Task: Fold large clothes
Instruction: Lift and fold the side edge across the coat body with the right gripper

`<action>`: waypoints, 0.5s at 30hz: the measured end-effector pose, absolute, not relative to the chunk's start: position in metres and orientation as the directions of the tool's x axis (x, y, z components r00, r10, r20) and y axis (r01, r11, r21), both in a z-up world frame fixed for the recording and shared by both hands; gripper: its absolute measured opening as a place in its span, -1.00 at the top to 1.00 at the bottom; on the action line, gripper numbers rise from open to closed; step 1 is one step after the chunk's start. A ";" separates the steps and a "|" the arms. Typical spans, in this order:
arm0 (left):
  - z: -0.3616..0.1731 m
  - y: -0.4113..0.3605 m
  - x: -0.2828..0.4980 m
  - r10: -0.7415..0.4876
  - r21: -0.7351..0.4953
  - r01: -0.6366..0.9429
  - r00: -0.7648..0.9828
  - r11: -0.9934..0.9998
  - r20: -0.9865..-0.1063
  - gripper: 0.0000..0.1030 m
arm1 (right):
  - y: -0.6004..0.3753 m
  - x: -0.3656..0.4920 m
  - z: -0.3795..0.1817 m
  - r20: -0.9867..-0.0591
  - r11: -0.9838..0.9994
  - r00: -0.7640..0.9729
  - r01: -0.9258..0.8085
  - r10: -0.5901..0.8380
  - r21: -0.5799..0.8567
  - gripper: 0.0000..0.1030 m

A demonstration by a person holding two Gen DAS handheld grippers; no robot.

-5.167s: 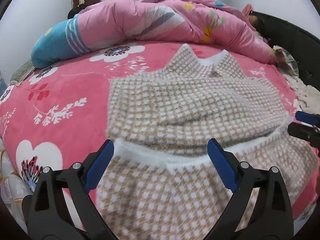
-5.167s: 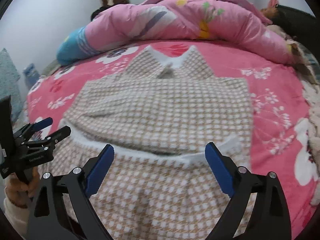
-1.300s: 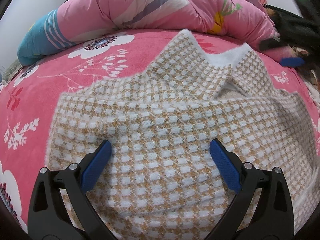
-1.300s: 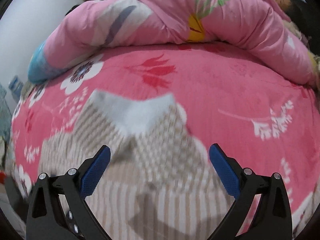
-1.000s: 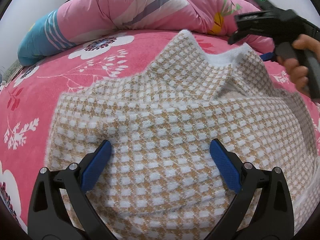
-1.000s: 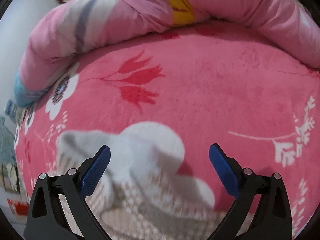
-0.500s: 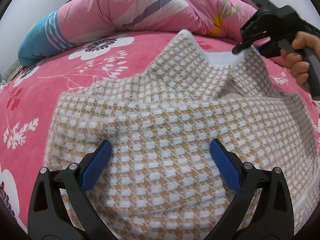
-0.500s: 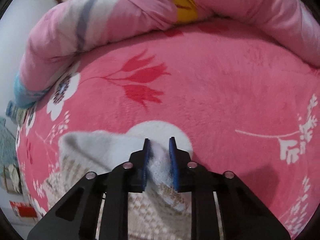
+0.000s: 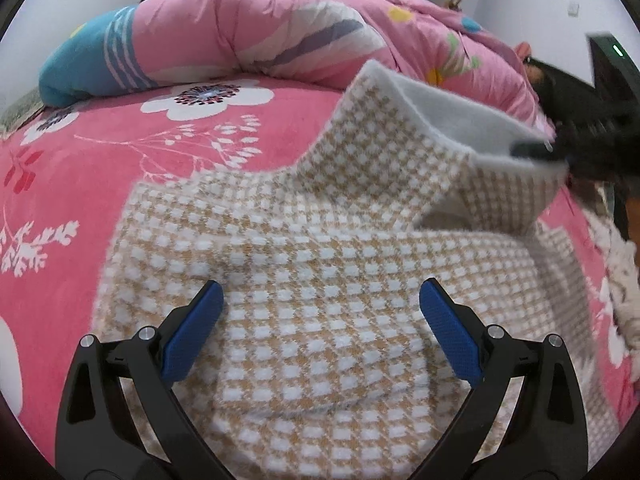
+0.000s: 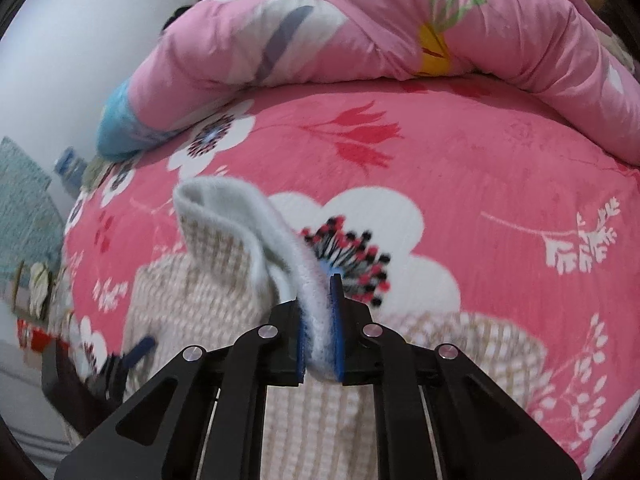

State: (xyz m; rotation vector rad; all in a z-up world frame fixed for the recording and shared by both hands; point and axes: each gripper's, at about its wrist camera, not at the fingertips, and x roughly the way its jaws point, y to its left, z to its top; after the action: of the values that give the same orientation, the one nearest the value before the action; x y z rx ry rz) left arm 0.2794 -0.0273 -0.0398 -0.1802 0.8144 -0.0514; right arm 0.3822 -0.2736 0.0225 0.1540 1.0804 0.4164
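Checked sweater (image 9: 320,264) lay flat on the pink floral bedsheet (image 9: 132,160), in front of the pink duvet (image 9: 280,36). Left gripper (image 9: 320,324) sat over the sweater's body, jaws wide apart, nothing between them. Right gripper (image 10: 319,332) was clamped on the sweater's white collar edge (image 10: 316,304), lifting that corner off the sheet.

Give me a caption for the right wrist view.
Right gripper pinching the white fuzzy collar of a tan-and-white checked garment.
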 end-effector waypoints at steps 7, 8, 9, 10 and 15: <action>-0.032 -0.021 0.281 -0.073 -0.194 -0.089 0.715 0.977 -0.695 -0.85 | -0.272 0.339 0.020 -0.815 0.894 0.403 -0.344 0.417 0.287 0.81; -0.032 -0.019 0.283 -0.071 -0.194 -0.092 0.714 0.977 -0.696 -0.85 | -0.272 0.334 0.018 -0.816 0.892 0.403 -0.355 0.415 0.279 0.81; -0.031 -0.020 0.283 -0.068 -0.195 -0.098 0.715 0.976 -0.695 -0.85 | -0.272 0.329 0.016 -0.817 0.892 0.404 -0.365 0.411 0.268 0.81; -0.031 -0.019 0.282 -0.067 -0.202 -0.103 0.719 0.974 -0.692 -0.85 | -0.271 0.324 0.013 -0.821 0.893 0.407 -0.374 0.400 0.250 0.81; -0.026 -0.018 0.285 -0.065 -0.219 -0.117 0.732 0.969 -0.678 -0.85 | -0.274 0.308 -0.001 -0.824 0.890 0.407 -0.393 0.394 0.232 0.81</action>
State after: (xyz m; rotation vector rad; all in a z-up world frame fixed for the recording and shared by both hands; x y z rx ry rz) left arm 0.2853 -0.0181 -0.0257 -0.2551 0.7507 0.0286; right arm 0.3080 -0.2744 -0.0007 0.0012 1.0396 0.4965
